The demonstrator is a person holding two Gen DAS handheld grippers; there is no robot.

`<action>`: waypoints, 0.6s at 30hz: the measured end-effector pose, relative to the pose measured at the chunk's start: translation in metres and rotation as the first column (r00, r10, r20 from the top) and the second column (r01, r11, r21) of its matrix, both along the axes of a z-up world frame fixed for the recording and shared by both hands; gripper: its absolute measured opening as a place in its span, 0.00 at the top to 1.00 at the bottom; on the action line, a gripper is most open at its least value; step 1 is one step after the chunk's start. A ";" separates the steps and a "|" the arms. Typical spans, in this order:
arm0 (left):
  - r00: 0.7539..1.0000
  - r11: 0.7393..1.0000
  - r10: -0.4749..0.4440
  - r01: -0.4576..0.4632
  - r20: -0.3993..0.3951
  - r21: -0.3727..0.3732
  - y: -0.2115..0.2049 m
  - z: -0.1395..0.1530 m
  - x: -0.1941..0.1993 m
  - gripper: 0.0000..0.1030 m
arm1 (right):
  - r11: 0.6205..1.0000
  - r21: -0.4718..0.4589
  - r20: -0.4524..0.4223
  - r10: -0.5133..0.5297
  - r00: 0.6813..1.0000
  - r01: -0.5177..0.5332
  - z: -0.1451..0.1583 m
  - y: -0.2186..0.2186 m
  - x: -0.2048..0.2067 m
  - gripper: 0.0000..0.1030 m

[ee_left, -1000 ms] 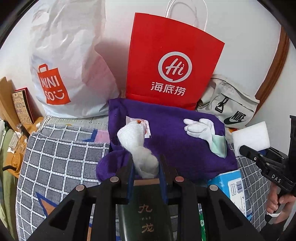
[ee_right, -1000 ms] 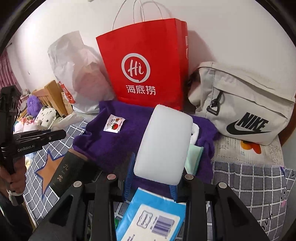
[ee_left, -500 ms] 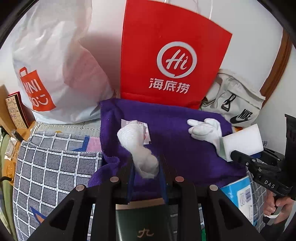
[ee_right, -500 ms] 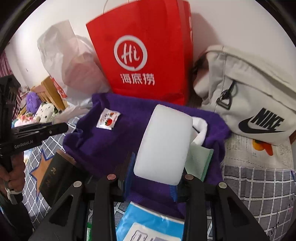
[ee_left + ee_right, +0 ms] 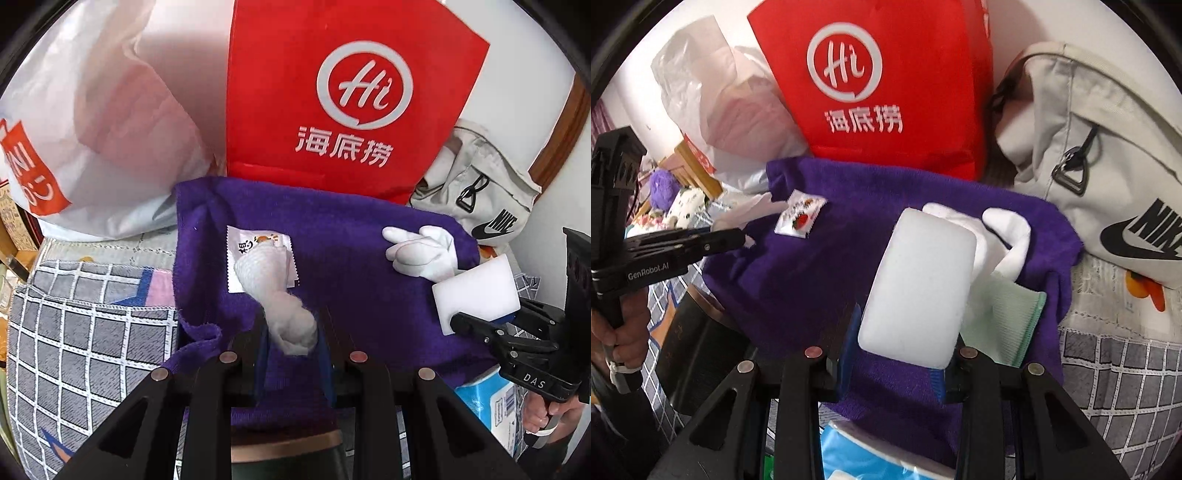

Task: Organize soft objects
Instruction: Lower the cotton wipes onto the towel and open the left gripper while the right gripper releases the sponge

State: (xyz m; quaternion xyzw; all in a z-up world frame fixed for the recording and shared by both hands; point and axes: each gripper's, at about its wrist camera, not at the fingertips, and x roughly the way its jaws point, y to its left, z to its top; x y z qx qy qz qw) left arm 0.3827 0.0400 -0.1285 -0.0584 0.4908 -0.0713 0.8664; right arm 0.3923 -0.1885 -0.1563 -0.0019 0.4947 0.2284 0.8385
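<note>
Both tongs are loaded: the left gripper [image 5: 291, 332] pinches a white gauze roll [image 5: 275, 288] low in the middle of its view, and the right gripper [image 5: 905, 350] clamps a white sponge block [image 5: 919, 286] that hides part of the white glove [image 5: 1008, 240] lying on the purple towel [image 5: 820, 280] behind it. Each gripper tilts steeply down over the towel – the left hand [image 5: 618, 332] shows only partly at the left edge of the right view. A snack sachet [image 5: 258, 254] lies mid-towel, half hidden by the gauze; the towel's far edge butts the red paper bag [image 5: 343, 92], with bare purple between sachet and glove.
</note>
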 end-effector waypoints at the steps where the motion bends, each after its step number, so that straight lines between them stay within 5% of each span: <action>1: 1.000 1.000 0.001 -0.001 -0.006 0.000 0.000 -0.003 0.002 0.77 | 1.000 -0.003 -0.006 0.002 1.000 -0.002 -0.002 0.000 0.001 0.66; 13: 0.998 1.000 -0.004 0.003 -0.065 -0.009 0.002 -0.023 0.014 0.76 | 1.000 0.010 -0.079 0.021 0.997 -0.020 -0.019 0.004 0.013 0.63; 18: 0.996 1.000 -0.007 0.006 -0.087 -0.017 0.003 -0.027 0.015 0.63 | 0.998 -0.057 -0.027 0.000 1.000 -0.001 -0.012 0.001 0.008 0.27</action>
